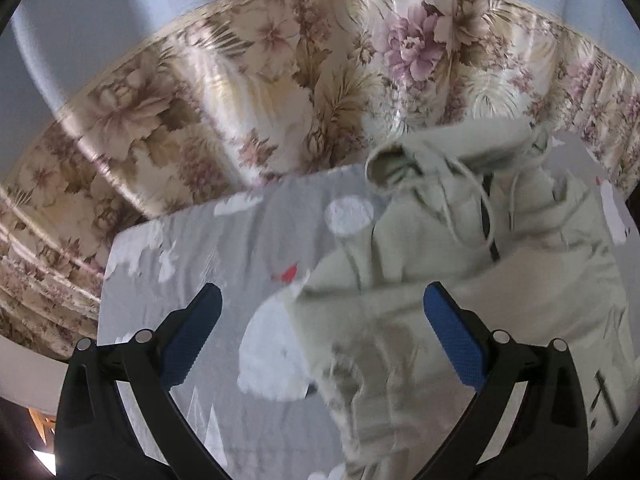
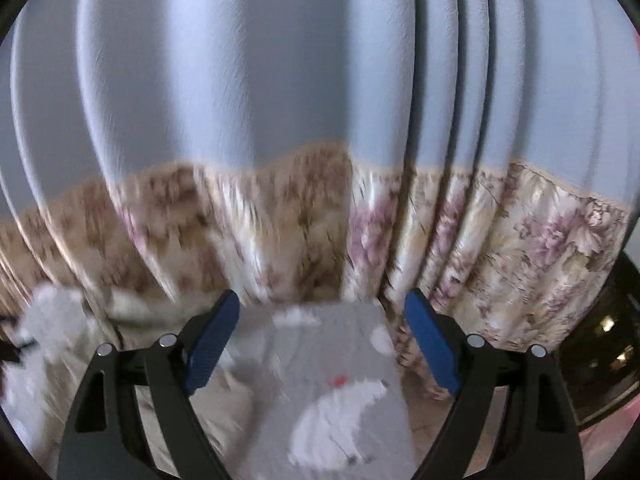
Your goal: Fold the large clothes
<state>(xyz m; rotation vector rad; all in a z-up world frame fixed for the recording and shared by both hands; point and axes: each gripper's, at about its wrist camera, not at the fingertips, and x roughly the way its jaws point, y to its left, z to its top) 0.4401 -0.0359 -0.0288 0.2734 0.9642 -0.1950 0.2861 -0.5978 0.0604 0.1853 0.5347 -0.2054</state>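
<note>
Both sets of jaws spread wide, nothing pinched. Left gripper (image 1: 322, 344): blue pads well apart, empty gap between them, pointing steeply down at the work surface. Right gripper (image 2: 322, 344): same wide spread, empty, aimed more toward the backdrop than the table.

Left wrist view: pale sage-green hoodie (image 1: 460, 264) lies crumpled, ahead of the jaws and under the right-hand finger, its near edge running into the gap between the pads. Hood opening bunched at the far end; white drawcord (image 1: 452, 204) loops loosely across the chest; dark zipper line beside it. Garment rumpled, no neat fold visible.

Beneath it: grey sheet (image 1: 224, 256) with white animal shapes and a small red mark, bare under the left-hand finger and beyond.

Right wrist view, heavily motion-blurred: grey sheet (image 2: 340, 364) sits between and below the jaws; a pale blurred mass, apparently the hoodie (image 2: 52, 320), lies outside the left-hand finger, low in view.

Backdrop ahead of both: curtain (image 2: 248, 80), plain blue-grey above, floral band (image 1: 280, 80) below.
</note>
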